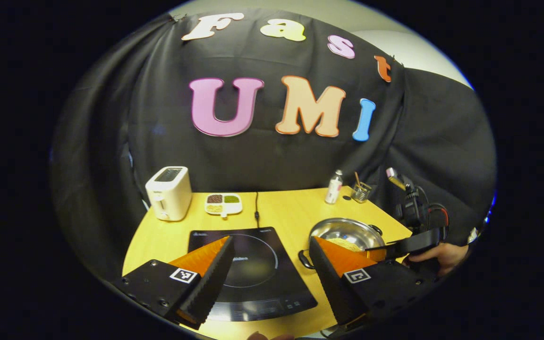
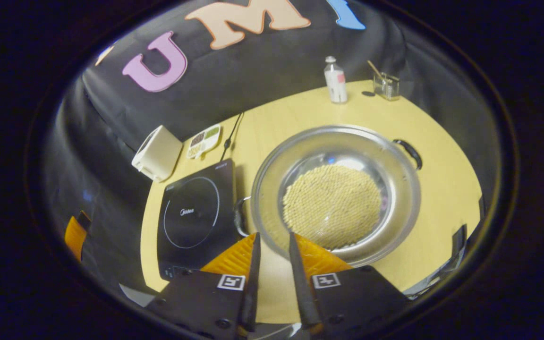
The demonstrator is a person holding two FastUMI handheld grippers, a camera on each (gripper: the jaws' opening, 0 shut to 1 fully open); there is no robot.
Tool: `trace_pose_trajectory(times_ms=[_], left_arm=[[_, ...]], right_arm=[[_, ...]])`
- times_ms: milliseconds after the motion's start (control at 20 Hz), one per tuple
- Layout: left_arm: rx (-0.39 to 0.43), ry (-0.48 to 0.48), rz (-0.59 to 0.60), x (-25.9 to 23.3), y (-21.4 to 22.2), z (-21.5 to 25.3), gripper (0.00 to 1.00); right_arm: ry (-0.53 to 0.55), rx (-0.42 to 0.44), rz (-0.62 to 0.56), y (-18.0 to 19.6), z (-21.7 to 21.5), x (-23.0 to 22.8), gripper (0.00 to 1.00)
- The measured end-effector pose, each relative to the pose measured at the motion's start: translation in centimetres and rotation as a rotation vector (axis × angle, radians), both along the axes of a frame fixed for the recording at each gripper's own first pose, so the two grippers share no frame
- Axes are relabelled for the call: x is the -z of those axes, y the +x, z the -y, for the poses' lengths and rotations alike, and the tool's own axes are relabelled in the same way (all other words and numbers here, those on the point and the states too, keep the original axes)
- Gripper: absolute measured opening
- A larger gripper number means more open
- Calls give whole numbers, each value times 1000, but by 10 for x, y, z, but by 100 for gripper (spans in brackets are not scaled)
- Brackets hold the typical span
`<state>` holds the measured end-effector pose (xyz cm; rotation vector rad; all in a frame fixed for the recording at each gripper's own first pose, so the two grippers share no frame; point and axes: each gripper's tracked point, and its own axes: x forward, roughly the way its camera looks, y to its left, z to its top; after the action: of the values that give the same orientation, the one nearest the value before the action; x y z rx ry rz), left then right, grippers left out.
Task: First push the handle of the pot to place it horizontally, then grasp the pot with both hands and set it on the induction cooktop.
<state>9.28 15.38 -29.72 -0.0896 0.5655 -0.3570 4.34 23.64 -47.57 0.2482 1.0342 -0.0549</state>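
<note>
Pot (image 2: 333,193) beside cooktop (image 2: 196,215), apart.

A white toaster (image 1: 168,192) stands at the back left corner of the yellow table (image 1: 281,212). Just to its right lies a small white dish (image 1: 224,204) with four compartments of dark, green and pale fillings. Far right of the toaster along the back edge stand a white bottle (image 1: 334,187) and, just beyond it, a small glass holder (image 1: 361,191) with a stick in it.
</note>
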Motion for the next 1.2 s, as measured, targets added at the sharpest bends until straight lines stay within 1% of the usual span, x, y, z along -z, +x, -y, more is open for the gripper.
trace_pose_trajectory(times_ms=[50, 100, 200, 250, 300, 350, 450, 650, 800, 1000, 1100, 1150, 1200], left_arm=[[12, -6, -17, 6, 1, 11, 96], [20, -11, -43, 14, 1, 23, 97], [21, -16, -95, 28, 0, 43, 97], [17, -15, -112, 33, 1, 53, 98], [14, -8, -130, 38, 3, 62, 98], [10, 1, -143, 43, 5, 69, 98], [-3, 10, -170, 55, 10, 86, 98], [-74, 8, -237, 88, 24, 107, 98], [-118, 44, -273, 114, 35, 113, 98], [-120, 136, -368, 158, 31, 110, 97], [-122, 149, -432, 179, 25, 110, 96], [-125, 144, -459, 185, 24, 111, 96], [-128, 134, -467, 190, 27, 113, 96]], right_arm=[[-27, -17, 17, 3, 17, -4, 34], [-67, -36, 28, 7, 36, -6, 55], [-136, -80, 50, 14, 69, -11, 76], [-153, -101, 56, 18, 83, -12, 87], [-168, -117, 60, 23, 96, -11, 86], [-184, -127, 64, 29, 111, -10, 95], [-200, -138, 63, 40, 140, -6, 95], [-190, -154, 43, 66, 184, 17, 95], [-181, -160, 12, 78, 208, 39, 95], [-156, -175, -34, 82, 219, 63, 95], [-152, -188, -53, 81, 221, 76, 95], [-140, -191, -67, 81, 219, 82, 87], [-129, -191, -80, 81, 219, 88, 85]])
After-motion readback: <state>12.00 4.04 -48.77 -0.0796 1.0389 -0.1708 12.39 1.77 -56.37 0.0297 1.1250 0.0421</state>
